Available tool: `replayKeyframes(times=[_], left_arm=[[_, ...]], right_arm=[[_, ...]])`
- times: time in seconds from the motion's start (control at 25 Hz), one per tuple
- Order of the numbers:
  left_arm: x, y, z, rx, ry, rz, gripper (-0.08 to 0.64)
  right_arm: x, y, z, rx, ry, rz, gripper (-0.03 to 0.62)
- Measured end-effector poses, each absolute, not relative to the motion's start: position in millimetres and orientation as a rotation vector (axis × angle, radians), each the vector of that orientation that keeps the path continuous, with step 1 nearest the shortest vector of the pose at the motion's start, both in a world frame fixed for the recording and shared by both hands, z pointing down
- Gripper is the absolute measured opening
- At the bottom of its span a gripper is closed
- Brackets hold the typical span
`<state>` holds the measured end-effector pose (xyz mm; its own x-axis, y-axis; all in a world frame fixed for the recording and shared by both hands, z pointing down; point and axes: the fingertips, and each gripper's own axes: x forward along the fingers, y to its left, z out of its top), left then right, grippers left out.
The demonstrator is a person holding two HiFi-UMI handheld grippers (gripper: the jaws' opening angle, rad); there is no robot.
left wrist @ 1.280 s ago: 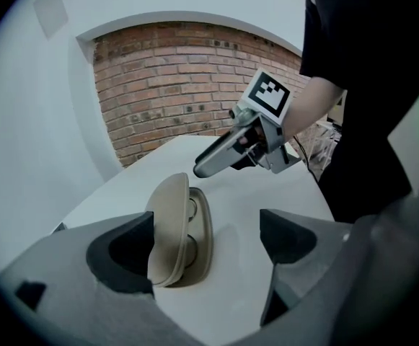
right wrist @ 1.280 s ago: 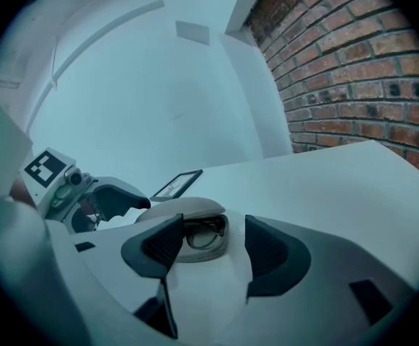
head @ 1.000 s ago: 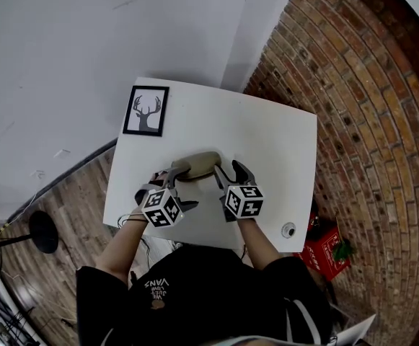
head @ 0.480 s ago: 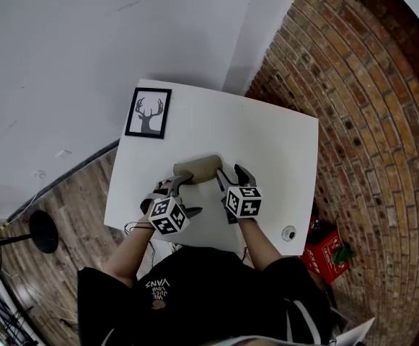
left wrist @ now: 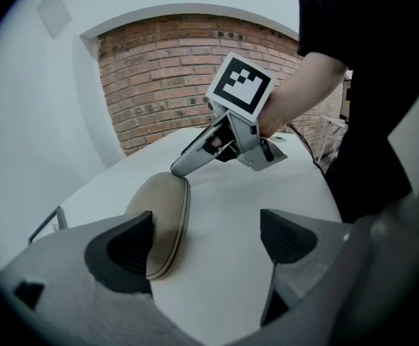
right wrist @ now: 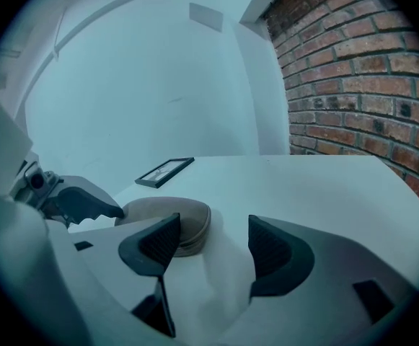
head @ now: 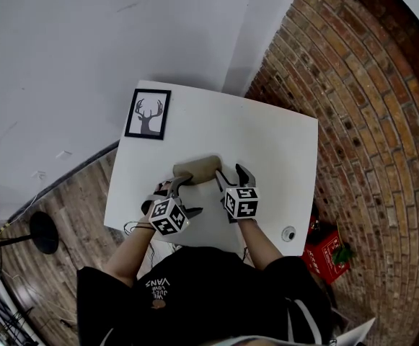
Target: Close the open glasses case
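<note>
- A tan, oval, soft-covered glasses case (head: 197,169) lies shut, lid down on its base with only a seam showing round the rim. It sits about the middle of the white square table (head: 274,143), its length running roughly along the near edge.
- The left tongs (left wrist: 203,245) come in from the near edge at the case's left end, slanting forward and down. Their jaws stand wide apart and grip nothing. One jaw sits in front of that end and hides part of it, and whether it touches cannot be told. The other jaw is over bare table.
- The right tongs (right wrist: 213,249) slant down at the case's right end. Their jaws have just been opening and now stand wide. Only bare table shows between them, and the case lies beside the jaw nearer the left tongs. In the left gripper view, the tip of one right jaw reaches the rim at that end of the case.
- The left forearm (head: 126,247) and right forearm (head: 259,244), both bare below black sleeves, reach over the near edge and angle toward each other. Each hand grips its tongs behind a marker cube whose top faces up.
- A black-framed picture of an antlered deer (head: 147,113) lies flat at the far left corner.
- A small round pale object (head: 288,232) sits by the near right corner, well apart from the case.
</note>
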<state>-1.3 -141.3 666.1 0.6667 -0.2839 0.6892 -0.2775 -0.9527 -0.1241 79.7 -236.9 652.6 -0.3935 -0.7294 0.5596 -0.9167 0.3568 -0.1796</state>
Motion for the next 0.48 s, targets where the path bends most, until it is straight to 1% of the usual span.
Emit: replayKeyframes(times=[0.24, 0.48], left_arm=[[-1, -146, 670, -2.861, 0.509, -1.191, 0.464], [-2, -153, 674, -2.860, 0.566, -1.201, 0.427]], right_arm=[[81, -239, 656, 1.447, -2.222, 0.667, 0.282], [81, -240, 661, 1.460, -2.192, 0.699, 0.267]])
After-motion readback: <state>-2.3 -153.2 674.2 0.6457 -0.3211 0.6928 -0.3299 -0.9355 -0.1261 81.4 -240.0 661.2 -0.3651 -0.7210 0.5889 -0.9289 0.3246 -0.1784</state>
